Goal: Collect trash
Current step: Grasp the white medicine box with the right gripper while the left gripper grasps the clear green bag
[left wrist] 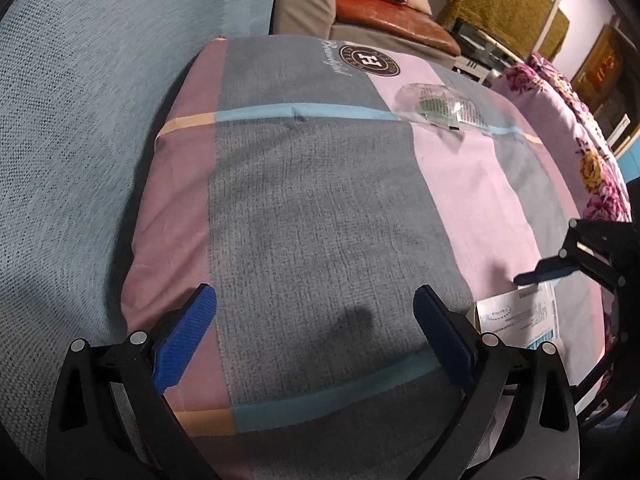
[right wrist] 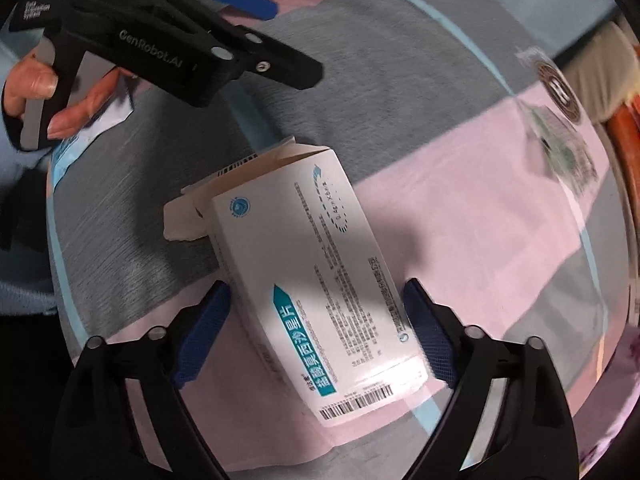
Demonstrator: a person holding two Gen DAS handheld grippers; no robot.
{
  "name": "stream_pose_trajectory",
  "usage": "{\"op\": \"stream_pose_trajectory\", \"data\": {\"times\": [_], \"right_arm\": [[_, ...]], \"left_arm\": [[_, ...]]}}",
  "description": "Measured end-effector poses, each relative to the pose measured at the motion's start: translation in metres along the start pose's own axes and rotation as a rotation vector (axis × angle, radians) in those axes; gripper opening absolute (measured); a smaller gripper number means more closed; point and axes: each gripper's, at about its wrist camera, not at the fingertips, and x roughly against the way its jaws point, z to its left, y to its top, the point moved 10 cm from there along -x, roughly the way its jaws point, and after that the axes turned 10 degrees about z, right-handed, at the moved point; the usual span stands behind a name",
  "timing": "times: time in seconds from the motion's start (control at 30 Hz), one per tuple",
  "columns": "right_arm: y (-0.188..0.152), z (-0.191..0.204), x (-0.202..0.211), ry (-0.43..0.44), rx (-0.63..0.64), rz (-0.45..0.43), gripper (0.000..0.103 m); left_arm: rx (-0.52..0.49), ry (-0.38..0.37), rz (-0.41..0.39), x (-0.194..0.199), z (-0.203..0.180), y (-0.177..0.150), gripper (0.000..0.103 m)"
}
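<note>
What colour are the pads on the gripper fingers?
Blue, on black frames; clearest on the left gripper in the left wrist view.

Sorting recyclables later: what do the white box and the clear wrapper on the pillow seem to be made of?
White box: thin cardboard, smooth printed finish; a folded end flap stands open with a plain unprinted inside. Clear wrapper: likely thin plastic film, see-through and crinkled, with glints. Its printed contents are too small to tell.
</note>
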Motion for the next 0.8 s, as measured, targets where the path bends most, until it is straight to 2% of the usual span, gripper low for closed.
{"op": "stream_pose_trajectory", "data": {"times": [0.1, 0.2, 0.37, 0.47, 0.7, 0.8], "right_arm": [[-0.007, -0.001, 0.008, 0.008, -0.066, -0.016, 0.068], [-0.018, -0.014, 0.015, 0.003, -0.156, -0.021, 0.066], [-0.041, -0.054, 0.028, 0.009, -0.337, -0.05, 0.064], [-0.055, -0.092, 0.038, -0.005, -0.483, -0.09, 0.064], [-0.1, -0.168, 0.055, 0.035, -0.756, -0.201, 0.064], [-0.112, -0.187, 0.055, 0.061, -0.822, -0.231, 0.064]], "left_arm": [[-0.006, -0.003, 0.0, -0.001, -0.005, 0.001, 0.099], [-0.012, -0.009, 0.003, -0.003, -0.011, 0.001, 0.099], [-0.029, -0.021, -0.009, -0.001, -0.027, 0.012, 0.099], [-0.039, -0.027, -0.017, -0.001, -0.041, 0.024, 0.099], [-0.074, -0.059, -0.043, -0.005, -0.088, 0.08, 0.099], [-0.071, -0.096, -0.044, -0.01, -0.108, 0.113, 0.099]]}}
